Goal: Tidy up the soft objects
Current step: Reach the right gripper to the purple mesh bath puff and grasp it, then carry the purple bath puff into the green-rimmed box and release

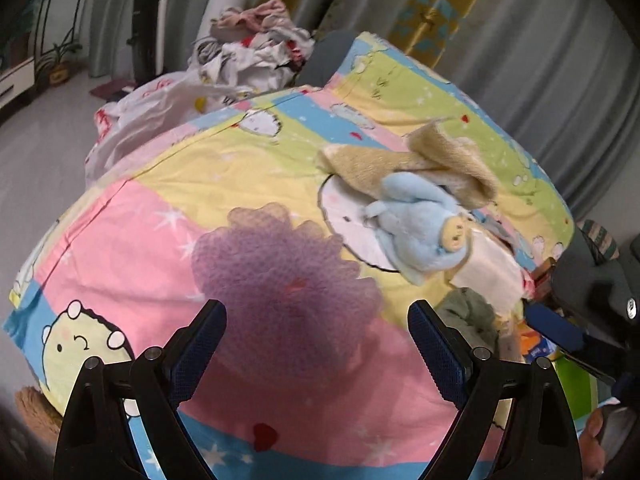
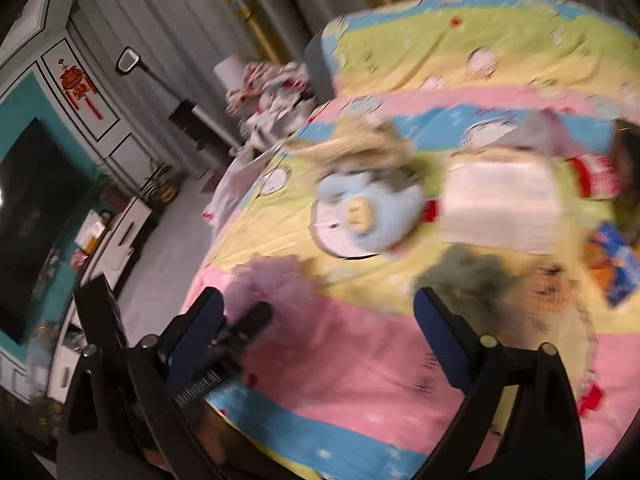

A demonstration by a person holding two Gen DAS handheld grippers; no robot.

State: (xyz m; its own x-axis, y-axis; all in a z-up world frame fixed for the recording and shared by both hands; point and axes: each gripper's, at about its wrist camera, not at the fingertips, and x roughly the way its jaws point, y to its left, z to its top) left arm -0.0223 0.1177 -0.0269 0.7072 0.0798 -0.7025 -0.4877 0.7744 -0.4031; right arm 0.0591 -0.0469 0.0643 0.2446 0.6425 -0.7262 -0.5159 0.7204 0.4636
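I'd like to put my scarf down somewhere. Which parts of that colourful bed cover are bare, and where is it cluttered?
Bare: the pink and yellow stretch left of the purple mesh cloth, toward the cartoon face, and the green-yellow area beyond the beige towel. Crowded: the right side, where the blue plush toy, a white cloth and a grey-green cloth lie close together. Both the left gripper and right gripper are open.

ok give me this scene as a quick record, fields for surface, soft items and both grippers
surface: cartoon bedsheet
purple item: sheer purple mesh cloth, flat, just beyond the left gripper
toy: blue plush pig lying on the sheet
cloth: beige fleece cloth behind the pig, touching it
green item: olive cloth at right
left gripper: open, empty
right gripper: open, empty, view blurred
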